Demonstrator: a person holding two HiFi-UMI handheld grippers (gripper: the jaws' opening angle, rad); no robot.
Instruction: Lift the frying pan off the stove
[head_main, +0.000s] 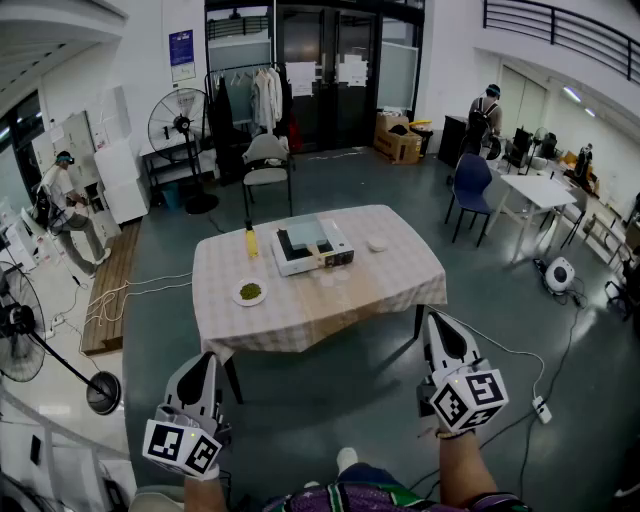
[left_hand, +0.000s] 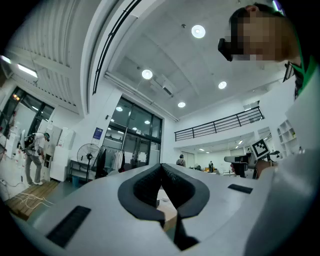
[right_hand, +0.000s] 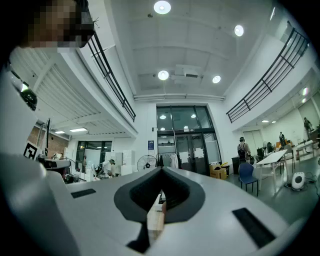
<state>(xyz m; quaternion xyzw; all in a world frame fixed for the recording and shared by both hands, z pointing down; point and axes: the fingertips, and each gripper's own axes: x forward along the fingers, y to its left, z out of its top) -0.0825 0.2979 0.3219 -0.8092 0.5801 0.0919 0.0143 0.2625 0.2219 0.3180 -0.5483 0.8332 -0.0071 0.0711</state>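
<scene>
Since nothing's been reached for yet, the left gripper (head_main: 205, 362) is held low, well short of the surface (head_main: 330, 302), fingers pressed together on nothing. A yellow bottle (head_main: 251, 240) and a plate of greens (head_main: 249, 292) are set left of the stove (head_main: 335, 257), likely to leave room. The frying pan (head_main: 303, 237) looks to be sat on that stove, mid-surface. The right gripper (head_main: 434, 322) is carried likewise, fingers shut, empty.
</scene>
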